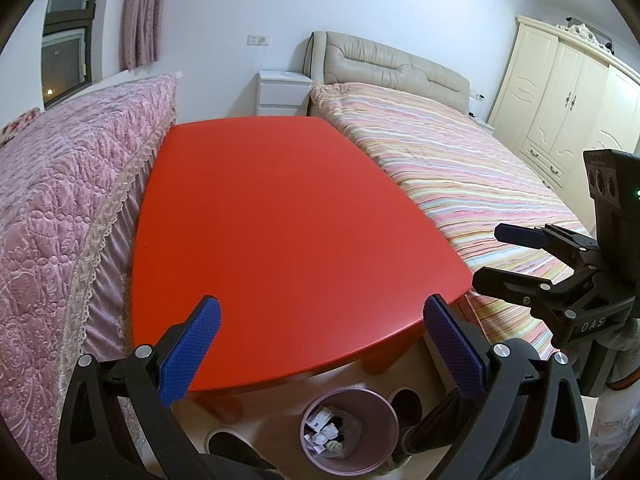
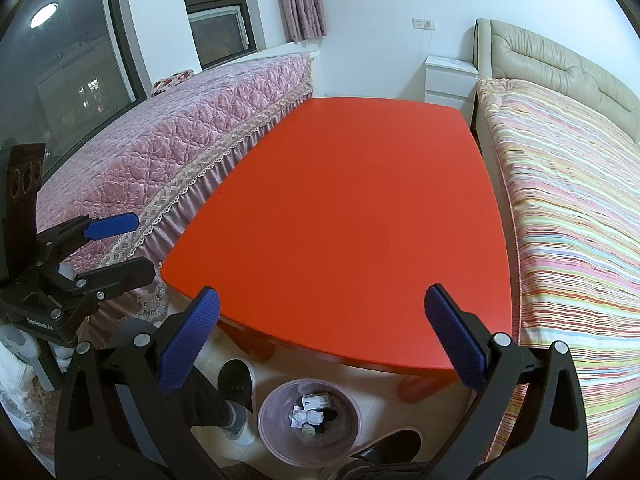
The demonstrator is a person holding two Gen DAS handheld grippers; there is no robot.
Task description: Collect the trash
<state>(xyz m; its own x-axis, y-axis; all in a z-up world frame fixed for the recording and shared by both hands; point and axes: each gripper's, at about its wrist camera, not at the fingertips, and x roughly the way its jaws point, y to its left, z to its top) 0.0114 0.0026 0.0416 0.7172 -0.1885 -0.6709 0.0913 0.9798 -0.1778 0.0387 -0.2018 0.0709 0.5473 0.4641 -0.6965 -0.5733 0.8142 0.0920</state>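
Left wrist view: the right gripper (image 1: 490,254), seen at 3 o'clock, carries the letters "DAS" on its black body; no other writing can be read. A white box in the bin (image 1: 347,429) has a dark label too small to make out.

The left gripper (image 1: 320,344) hangs with its blue pads (image 1: 191,350) spread wide and nothing between them, above the near edge of the red table (image 1: 280,208). The bin, a pink round one, stands on the floor at 6 o'clock, just below the table edge and between the pads in this view. The trash (image 1: 332,434) lies inside it: the box, crumpled white paper and dark scraps.

In the right wrist view the right gripper (image 2: 322,342) is likewise wide open and holds nothing. The bin (image 2: 310,420) sits at 6 o'clock, below the table (image 2: 344,208), with a slipper (image 2: 236,380) on either side. The left gripper (image 2: 146,246) shows at 9 o'clock, with small white lettering on it that is illegible.
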